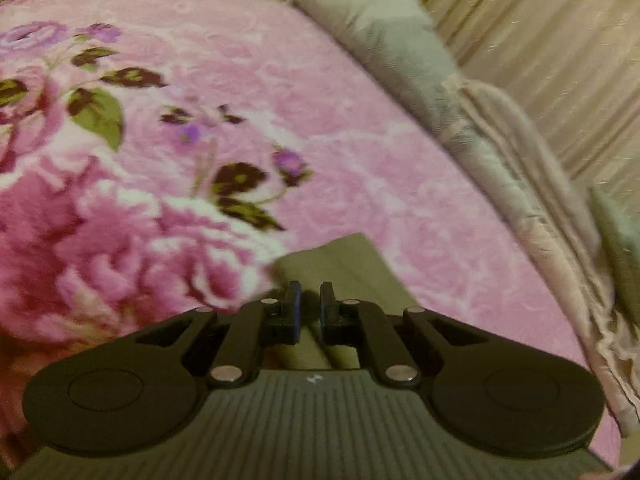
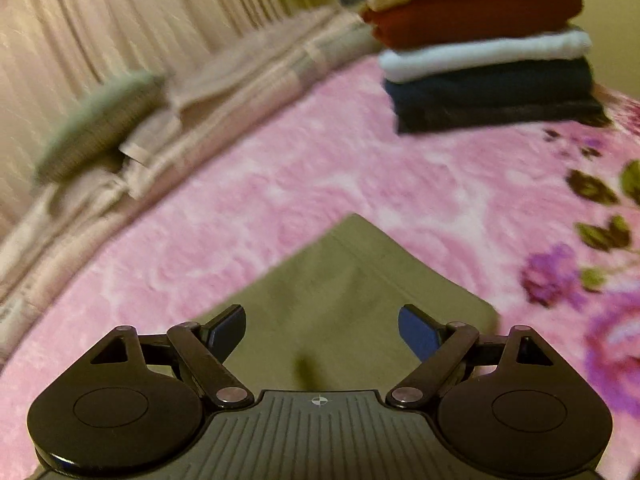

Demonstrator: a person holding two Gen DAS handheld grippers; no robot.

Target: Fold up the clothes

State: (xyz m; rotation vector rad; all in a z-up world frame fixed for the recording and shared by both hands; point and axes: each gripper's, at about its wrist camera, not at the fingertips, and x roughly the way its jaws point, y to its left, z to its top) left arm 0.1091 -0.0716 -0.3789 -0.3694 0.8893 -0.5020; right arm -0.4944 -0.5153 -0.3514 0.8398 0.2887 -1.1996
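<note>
Two tools hang over one olive garment (image 2: 348, 300) at lower centre, flat on the pink bed blanket (image 2: 280, 168). Your right tool (image 2: 322, 334) gapes wide above it; your left tool (image 1: 310, 308) sits nearly clenched (whether pinching cloth, I cannot tell).

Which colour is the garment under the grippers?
Olive green garment; the right wrist view shows it best.

Both wrist views low over pink blanket (image 1: 360, 120) — close, sharing olive garment (image 2: 340, 300)
</note>
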